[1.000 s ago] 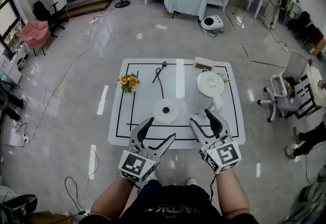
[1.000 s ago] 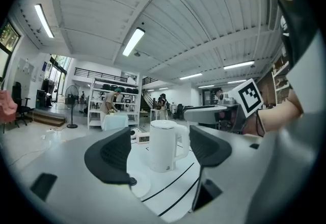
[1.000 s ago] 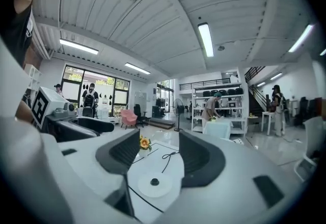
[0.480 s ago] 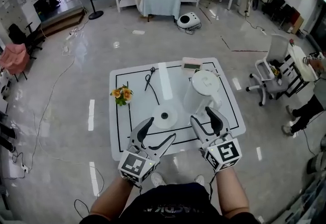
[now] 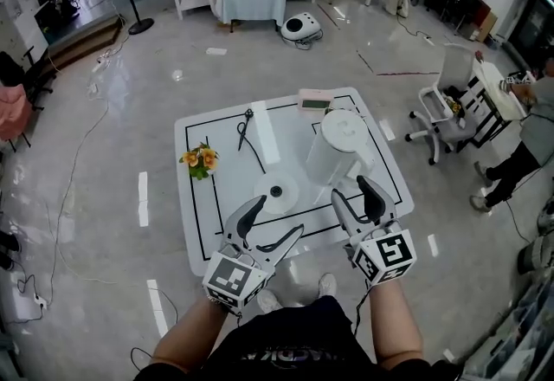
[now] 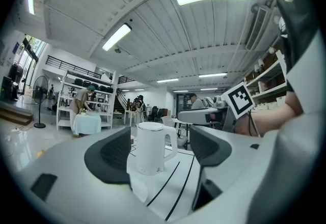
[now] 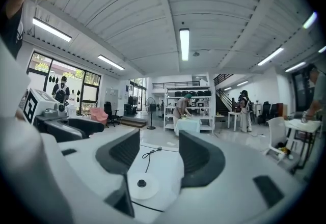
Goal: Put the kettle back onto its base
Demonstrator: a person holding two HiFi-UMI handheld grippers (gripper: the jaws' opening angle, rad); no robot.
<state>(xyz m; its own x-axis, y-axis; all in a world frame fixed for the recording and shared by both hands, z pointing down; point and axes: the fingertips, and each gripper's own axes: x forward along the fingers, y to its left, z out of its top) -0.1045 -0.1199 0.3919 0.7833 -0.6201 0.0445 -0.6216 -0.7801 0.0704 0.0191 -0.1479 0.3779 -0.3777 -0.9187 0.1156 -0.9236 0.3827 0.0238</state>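
While the white worktop (image 5: 195, 232) carries both task items, they stand apart: the kettle (image 5: 333, 150) sits upright on the bare surface, just to the right of its round base (image 5: 277, 192). No step is judged complete; grasping, lifting and seating are all left to do. The left gripper (image 5: 279, 216) hangs over the near edge, fingers spread wide and empty. The right gripper (image 5: 353, 189), near the kettle, also has wide-open fingers and holds nothing. Nothing covers the base. A flower bunch (image 5: 197, 158), a small box (image 5: 314, 100) and a black cord (image 5: 248, 124) lie clear of the short path.
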